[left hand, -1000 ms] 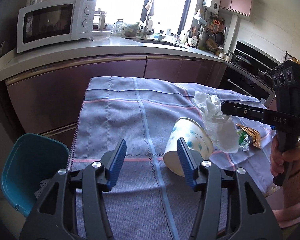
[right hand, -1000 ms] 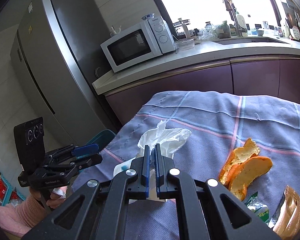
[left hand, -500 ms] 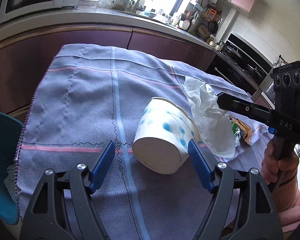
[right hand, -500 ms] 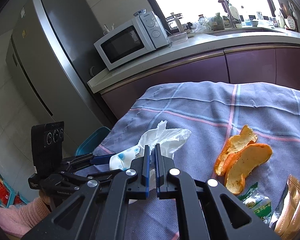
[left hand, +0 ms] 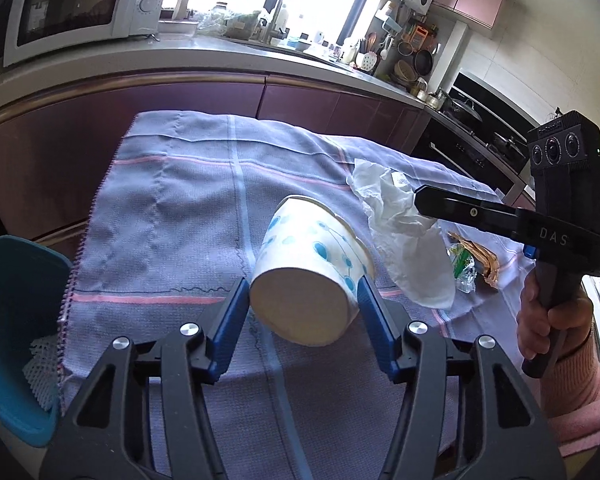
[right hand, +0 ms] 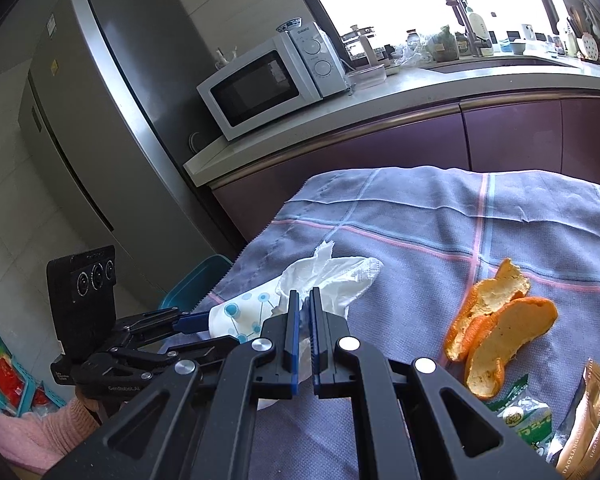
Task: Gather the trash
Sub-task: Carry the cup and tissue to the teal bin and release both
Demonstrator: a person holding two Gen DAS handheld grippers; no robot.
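A white paper cup (left hand: 312,264) with blue dots lies on its side on the grey-blue tablecloth (left hand: 180,220), base toward me. My left gripper (left hand: 300,292) straddles that base; its jaws are closing and both blue pads touch the cup's sides. A crumpled white tissue (left hand: 404,240) lies just right of the cup. My right gripper (right hand: 305,304) hangs shut above the tissue (right hand: 332,276), with nothing between its fingers. Orange peel (right hand: 500,328), a green wrapper (right hand: 520,420) and a gold packet (right hand: 588,420) lie at the right.
A teal bin (left hand: 16,320) stands on the floor off the table's left edge. Purple kitchen cabinets and a counter with a microwave (left hand: 76,4) run behind the table. A fridge (right hand: 100,140) stands at the left.
My left gripper has moved forward and down around the cup's base; its jaws widened, then closed in against the cup. The right gripper has stayed shut over the tissue.
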